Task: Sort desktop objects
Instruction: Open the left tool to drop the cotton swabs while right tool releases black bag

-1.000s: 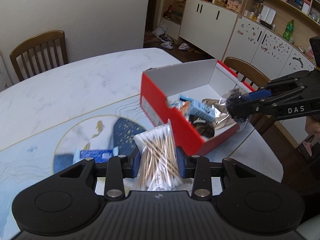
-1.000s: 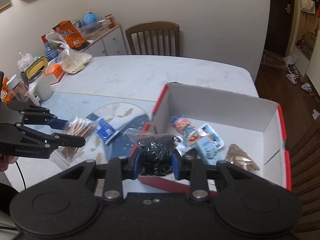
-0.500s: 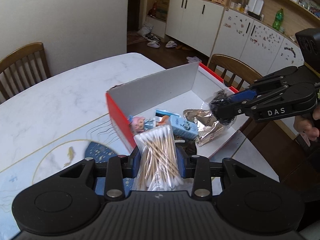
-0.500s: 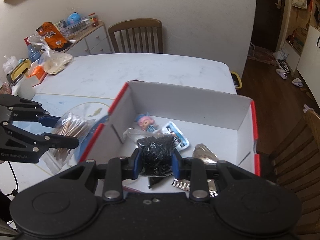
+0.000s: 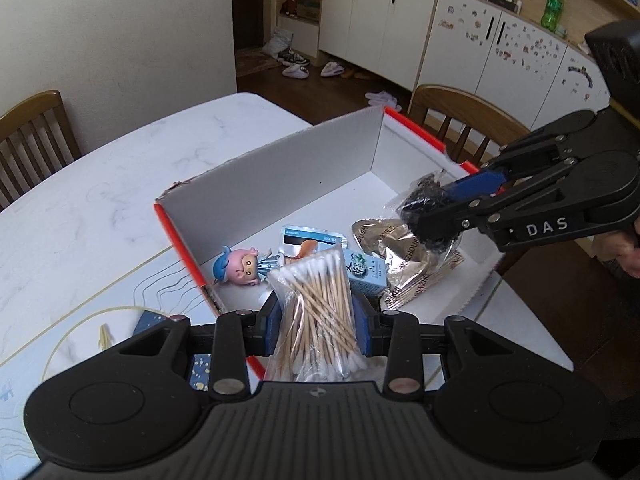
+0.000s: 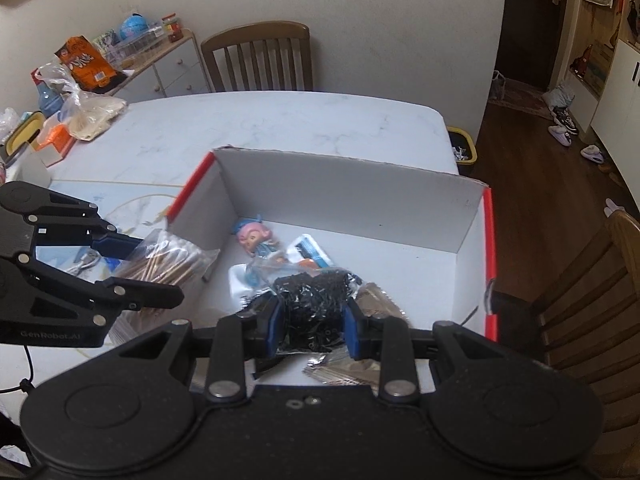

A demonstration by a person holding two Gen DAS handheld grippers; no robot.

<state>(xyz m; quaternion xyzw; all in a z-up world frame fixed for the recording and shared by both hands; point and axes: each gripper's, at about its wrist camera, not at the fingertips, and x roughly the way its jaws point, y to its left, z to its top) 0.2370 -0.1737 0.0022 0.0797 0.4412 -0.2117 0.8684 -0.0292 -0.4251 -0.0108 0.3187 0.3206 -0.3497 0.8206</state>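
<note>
Both tongs have come in over the box [image 5: 280, 184] within the last second: left tongs [image 5: 318, 316] clamped on the swab bag [image 5: 316, 308], right tongs [image 6: 312, 320] clamped on a black bag [image 6: 314, 300], perhaps hair ties. Release looks imminent.

Cotton swab bag [image 5: 316, 312] bottom hidden behind left tongs [image 5: 318, 320]; silver pouch [image 5: 412, 264] lettering unreadable.
</note>
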